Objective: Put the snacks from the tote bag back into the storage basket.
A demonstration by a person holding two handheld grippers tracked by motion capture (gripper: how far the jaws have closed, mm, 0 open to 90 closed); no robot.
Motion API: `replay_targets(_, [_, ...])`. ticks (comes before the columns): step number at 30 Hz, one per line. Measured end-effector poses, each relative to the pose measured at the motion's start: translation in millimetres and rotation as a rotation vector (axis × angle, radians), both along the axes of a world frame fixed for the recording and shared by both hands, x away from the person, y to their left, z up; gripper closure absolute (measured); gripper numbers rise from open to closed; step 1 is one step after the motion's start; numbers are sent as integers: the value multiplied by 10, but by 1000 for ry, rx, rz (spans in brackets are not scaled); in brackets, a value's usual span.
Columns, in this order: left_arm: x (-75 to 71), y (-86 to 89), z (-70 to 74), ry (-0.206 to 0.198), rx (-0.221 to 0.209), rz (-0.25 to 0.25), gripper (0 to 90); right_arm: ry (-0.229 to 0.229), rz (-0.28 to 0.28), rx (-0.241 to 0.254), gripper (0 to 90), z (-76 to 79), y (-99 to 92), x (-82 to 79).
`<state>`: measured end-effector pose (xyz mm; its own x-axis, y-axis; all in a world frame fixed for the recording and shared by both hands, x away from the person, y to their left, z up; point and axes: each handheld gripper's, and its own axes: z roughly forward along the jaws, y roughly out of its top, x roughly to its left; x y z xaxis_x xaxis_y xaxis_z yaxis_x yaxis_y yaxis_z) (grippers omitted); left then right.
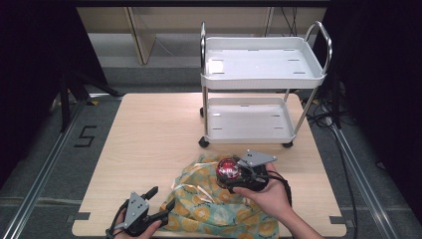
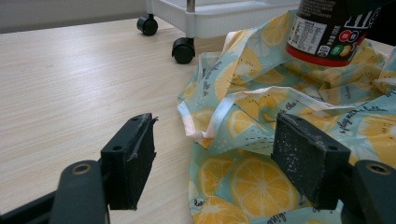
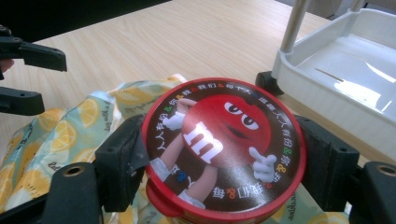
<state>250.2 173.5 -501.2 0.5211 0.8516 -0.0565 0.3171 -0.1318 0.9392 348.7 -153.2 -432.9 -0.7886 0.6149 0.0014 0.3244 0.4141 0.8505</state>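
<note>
A red-lidded candy jar (image 1: 228,170) is clamped in the right gripper (image 3: 219,154) above the lemon-print bag (image 1: 209,209) (apparently just lifted out). The left gripper (image 2: 212,154) is held open at the bag's edge; placement on the cart (image 1: 263,74) presumably remains.

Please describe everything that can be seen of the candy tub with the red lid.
The candy tub is a round container with a dark brown body, a red rim and a glossy red lid that shows a red cartoon candy character with an "m". A printed label is on its side. It looks like plastic and is closed. The right gripper clamps it on two opposite sides, holding it above the lemon-print fabric bag, in front of the white cart.
</note>
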Motion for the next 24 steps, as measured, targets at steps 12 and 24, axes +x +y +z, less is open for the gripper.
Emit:
replay_targets(12, [1,0,1,-1,1,0,291,-3,-23,15,267,42,-4,47])
replay_targets(24, [7,5,3,-5,5,-5,291,12,-16,27,267,86,9,104])
